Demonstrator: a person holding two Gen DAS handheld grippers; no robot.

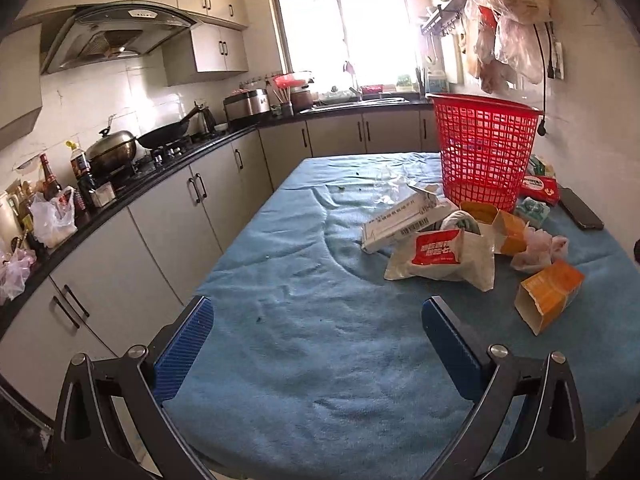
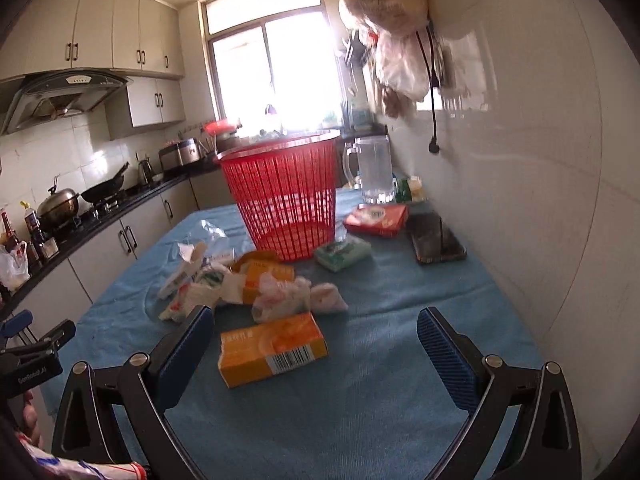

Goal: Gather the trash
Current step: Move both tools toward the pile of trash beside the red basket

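Both grippers hang wide open over a blue-clothed table in a kitchen, holding and touching nothing. Left gripper (image 1: 318,318): its blue pads are spread far apart above bare cloth (image 1: 304,264) at the near end, with the litter lying ahead and to its right. Right gripper (image 2: 316,330): its fingers are equally splayed, and an orange box (image 2: 272,350) lies flat on the cloth between and just beyond them, closer to the left finger, touching neither.

A red mesh basket (image 1: 484,152) stands upright at the table's far right, near the white wall. Trash is strewn in front of it: a long white carton (image 1: 400,222) with a barcode, a white pouch (image 1: 440,258) with a red label lying just against that carton, a second orange box (image 1: 506,228) with its flap open near the basket's foot, crumpled pink-white plastic bags (image 1: 540,250), and the nearer orange box (image 1: 548,296) on its side. Clear film (image 2: 208,232) lies to the basket's left.

Beside the basket toward the wall sit a glass mug (image 2: 370,170), a red packet (image 2: 376,220), a green tissue pack (image 2: 342,254) and a dark phone (image 2: 436,238).

Along the left runs a black counter (image 1: 120,196) with a wok (image 1: 164,134), a lidded pot (image 1: 110,150) and bottles (image 1: 82,174).
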